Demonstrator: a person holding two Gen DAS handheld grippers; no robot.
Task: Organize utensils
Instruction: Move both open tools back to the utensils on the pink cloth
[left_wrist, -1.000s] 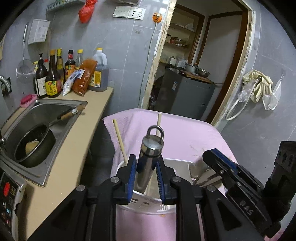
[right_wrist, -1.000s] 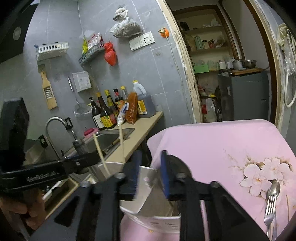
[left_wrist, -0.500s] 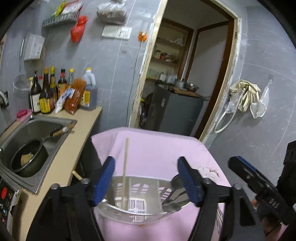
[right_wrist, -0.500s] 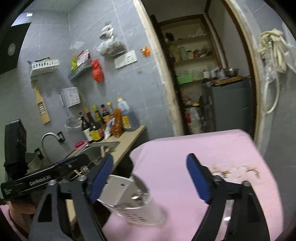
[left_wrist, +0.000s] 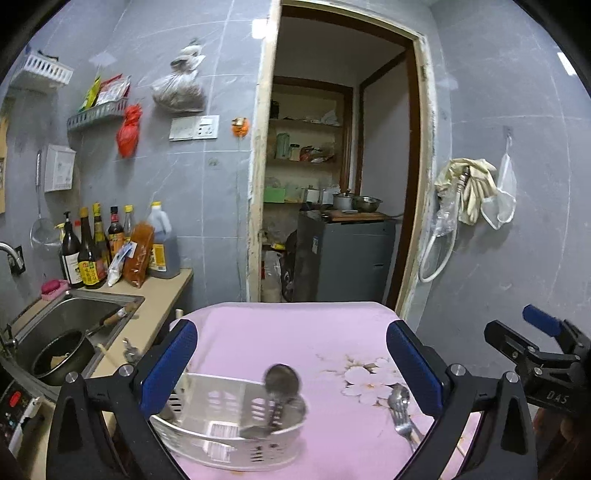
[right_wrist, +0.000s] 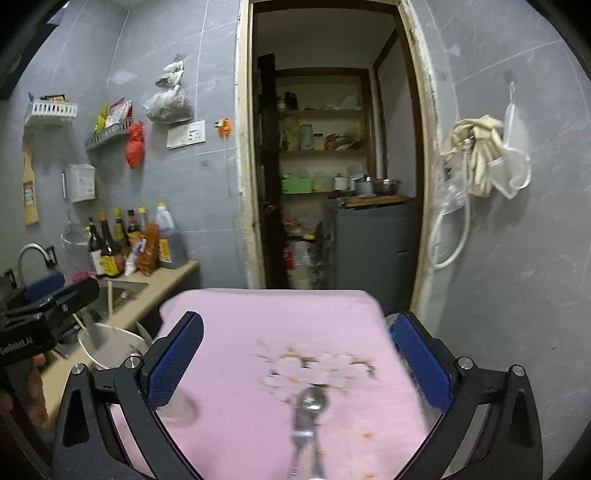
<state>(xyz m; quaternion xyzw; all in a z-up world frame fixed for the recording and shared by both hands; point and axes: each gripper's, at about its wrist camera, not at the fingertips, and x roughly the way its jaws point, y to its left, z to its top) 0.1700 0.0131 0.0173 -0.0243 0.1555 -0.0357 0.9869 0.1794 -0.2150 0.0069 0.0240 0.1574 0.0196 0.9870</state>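
Note:
A white slotted utensil basket stands on the pink flowered cloth, with metal utensils leaning inside it. My left gripper is wide open and empty above the basket. A spoon and fork lie on the cloth to its right. In the right wrist view my right gripper is wide open and empty above the same spoon and fork, which are blurred. The basket shows at the left there, with a chopstick standing in it.
A counter with a sink holding a black pan lies to the left, with several bottles at its back. An open doorway faces me. The right gripper also shows at the right edge of the left wrist view.
My left gripper let go of the steel utensil into the basket, opened wide and lifted back. My right gripper opened and swung right, over the spoon and fork on the cloth.

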